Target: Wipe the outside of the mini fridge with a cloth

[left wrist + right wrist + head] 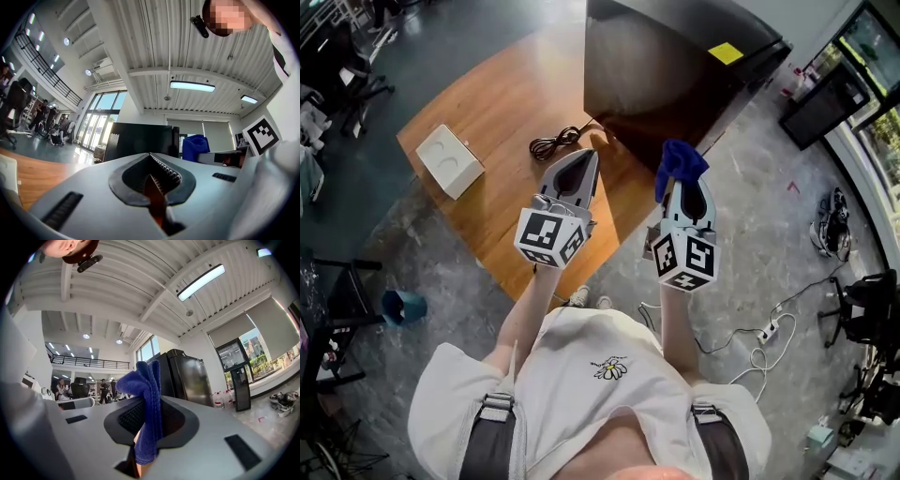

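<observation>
Holds both grippers out ahead, side by side, over the near right part of a wooden table (502, 103). Pinches a blue cloth (679, 161) in the right gripper (685, 187), jaws narrowed onto the folded fabric, with the bunched top rising past the fingertips and a tail hanging down between the jaws. Carries the left gripper (592, 155) just beside it, jaws pressed together tip to tip. Faces a black mini fridge (666, 75) at the far right end of the table, upright, glossy dark sides toward the grippers, a yellow note (725, 52) stuck on its top. Has the cloth near the fridge's near corner in the head view, with open space between cloth and fridge in the right gripper view. Shares the tabletop with a coiled black cable (555, 142) just left of the fridge and a white box (450, 160) well apart at the left edge. Stands on a grey floor (750, 244) with cords trailing on the right.
</observation>
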### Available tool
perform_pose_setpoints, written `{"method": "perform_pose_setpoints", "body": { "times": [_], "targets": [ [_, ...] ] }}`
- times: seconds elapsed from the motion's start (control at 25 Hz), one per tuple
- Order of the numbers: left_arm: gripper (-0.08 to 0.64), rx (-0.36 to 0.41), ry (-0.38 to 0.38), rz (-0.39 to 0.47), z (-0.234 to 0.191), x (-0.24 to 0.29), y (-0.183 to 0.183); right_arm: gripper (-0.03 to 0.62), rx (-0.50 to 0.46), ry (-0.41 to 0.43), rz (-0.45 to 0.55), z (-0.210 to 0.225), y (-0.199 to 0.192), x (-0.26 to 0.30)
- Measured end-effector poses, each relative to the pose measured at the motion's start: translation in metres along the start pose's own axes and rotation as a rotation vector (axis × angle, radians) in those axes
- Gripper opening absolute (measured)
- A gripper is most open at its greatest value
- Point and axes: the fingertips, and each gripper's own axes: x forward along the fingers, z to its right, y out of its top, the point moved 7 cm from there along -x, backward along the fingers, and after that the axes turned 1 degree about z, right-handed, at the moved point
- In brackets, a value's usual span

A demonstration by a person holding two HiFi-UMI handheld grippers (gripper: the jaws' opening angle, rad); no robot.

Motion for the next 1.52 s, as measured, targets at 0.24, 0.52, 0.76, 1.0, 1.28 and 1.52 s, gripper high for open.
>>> {"method": "perform_pose_setpoints", "body": {
  "times": [0.24, 0.52, 0.76, 1.0, 1.28, 1.52],
  "targets": [
    [0.005, 0.026, -0.002, 0.004, -0.035, 0.021, 0.000, 0.061, -0.062, 0.056, 0.027, -0.035, 0.001, 0.051],
    [0.005, 0.059, 0.014, 0.003, -0.076, 0.051, -0.002, 0.061, -0.072, 0.074, 0.144, -0.081, 0.029, 0.155],
    [0.005, 0.091, 0.059, 0.002, -0.122, 0.063, 0.001, 0.061, -0.009, 0.069, 0.194, -0.121, 0.049, 0.237],
    [0.005, 0.118, 0.090, -0.016, -0.173, 0.055, -0.001, 0.061, -0.039, -0.006, 0.198, -0.154, 0.043, 0.302],
    [0.005, 0.034, 0.157, -0.010, -0.214, 0.046, -0.014, 0.061, -0.101, -0.113, 0.206, -0.165, 0.042, 0.351],
    [0.005, 0.003, 0.174, -0.025, -0.226, 0.048, -0.028, 0.061, -0.136, -0.147, 0.205, -0.168, 0.041, 0.370]
  ]
}}
